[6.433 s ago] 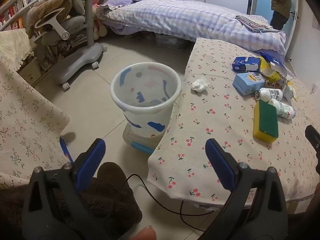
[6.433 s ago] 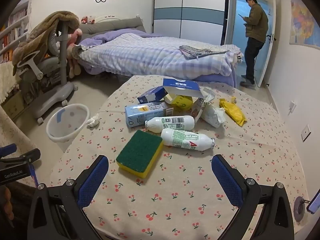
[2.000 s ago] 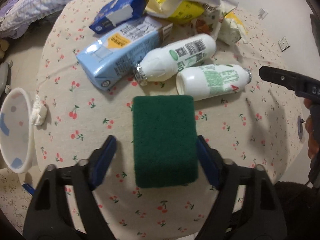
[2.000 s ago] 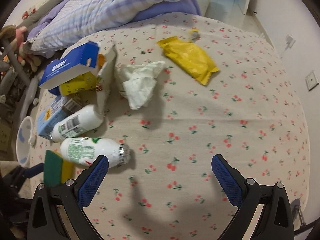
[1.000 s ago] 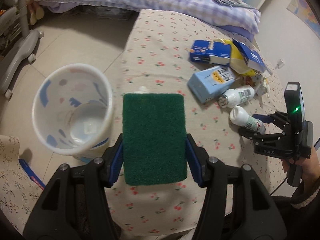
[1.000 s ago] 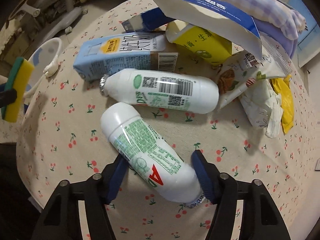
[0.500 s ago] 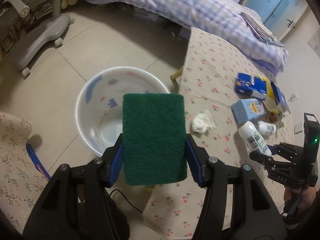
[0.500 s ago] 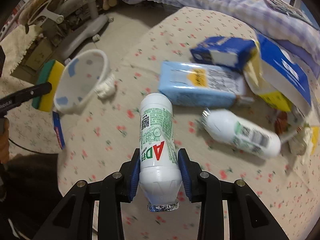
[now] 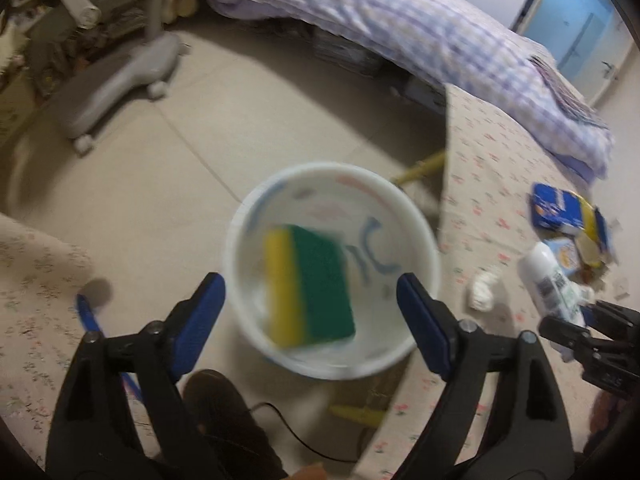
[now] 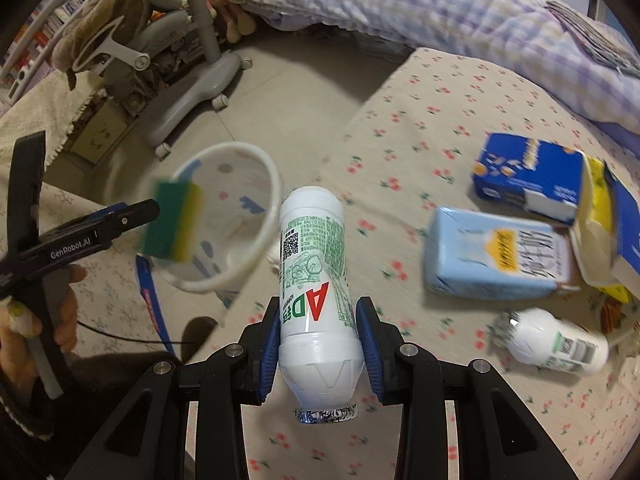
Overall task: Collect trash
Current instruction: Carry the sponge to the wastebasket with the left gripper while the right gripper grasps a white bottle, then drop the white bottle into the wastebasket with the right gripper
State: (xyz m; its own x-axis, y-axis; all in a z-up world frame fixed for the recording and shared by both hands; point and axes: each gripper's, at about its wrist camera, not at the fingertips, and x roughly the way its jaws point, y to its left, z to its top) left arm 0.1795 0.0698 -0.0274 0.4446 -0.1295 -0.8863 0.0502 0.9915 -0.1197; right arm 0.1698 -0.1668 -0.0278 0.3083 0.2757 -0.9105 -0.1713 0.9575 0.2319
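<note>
Sponge dropped free between your left fingers as they sprang open, falling into the bin just beyond them. Your right gripper was clamped on the bottle, likely next; cartons waited on the desk.

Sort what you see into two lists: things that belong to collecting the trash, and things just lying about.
Belongs to the job: bin, sponge, held bottle, second bottle, pale blue carton, dark blue box, crumpled tissue.

Just lying about: bed, chair base, tablecloth.
</note>
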